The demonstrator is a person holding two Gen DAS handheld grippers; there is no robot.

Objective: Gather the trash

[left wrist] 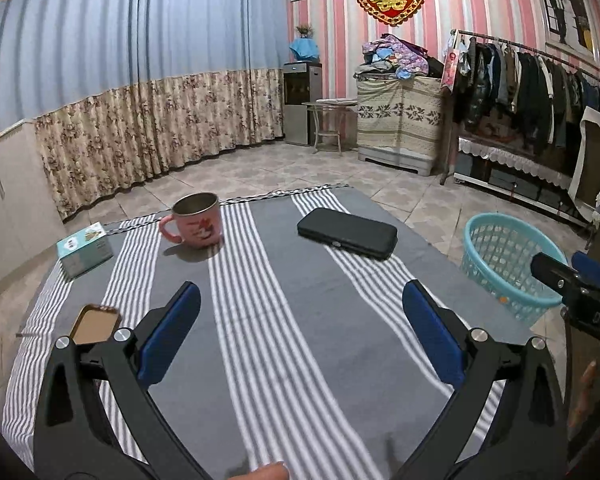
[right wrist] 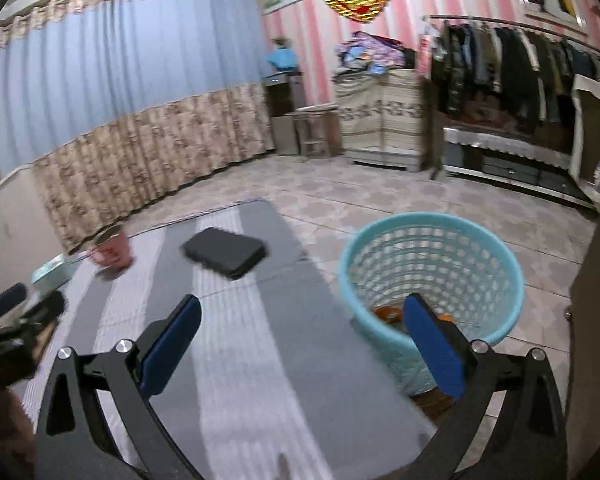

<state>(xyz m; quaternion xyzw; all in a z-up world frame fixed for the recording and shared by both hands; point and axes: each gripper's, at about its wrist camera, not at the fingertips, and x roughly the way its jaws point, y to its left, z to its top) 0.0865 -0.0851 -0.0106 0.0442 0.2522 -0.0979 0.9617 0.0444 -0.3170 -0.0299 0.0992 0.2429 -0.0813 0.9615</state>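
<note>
Beside the table's right edge, on the floor, stands a teal plastic basket (right wrist: 364, 240) (left wrist: 496, 276). Something orange (right wrist: 388, 314) lies at its bottom, partly hidden behind my right finger. My right gripper (right wrist: 302, 328) is open and holds nothing, hovering over the table's right edge with its right finger over the basket. My left gripper (left wrist: 300, 320) is open too, with nothing between its blue pads, above the middle of the striped grey tablecloth (left wrist: 284, 248). Each view catches the other gripper at its edge: the right gripper (left wrist: 568, 268) and the left gripper (right wrist: 20, 304).
On the cloth stand a pink mug (left wrist: 196, 222) (right wrist: 112, 252), a black flat case (left wrist: 348, 232) (right wrist: 226, 252), a teal box (left wrist: 85, 250) and a small brown-faced tin (left wrist: 94, 324) by my left finger. Tiled floor, curtains, a covered cabinet and a clothes rack lie beyond.
</note>
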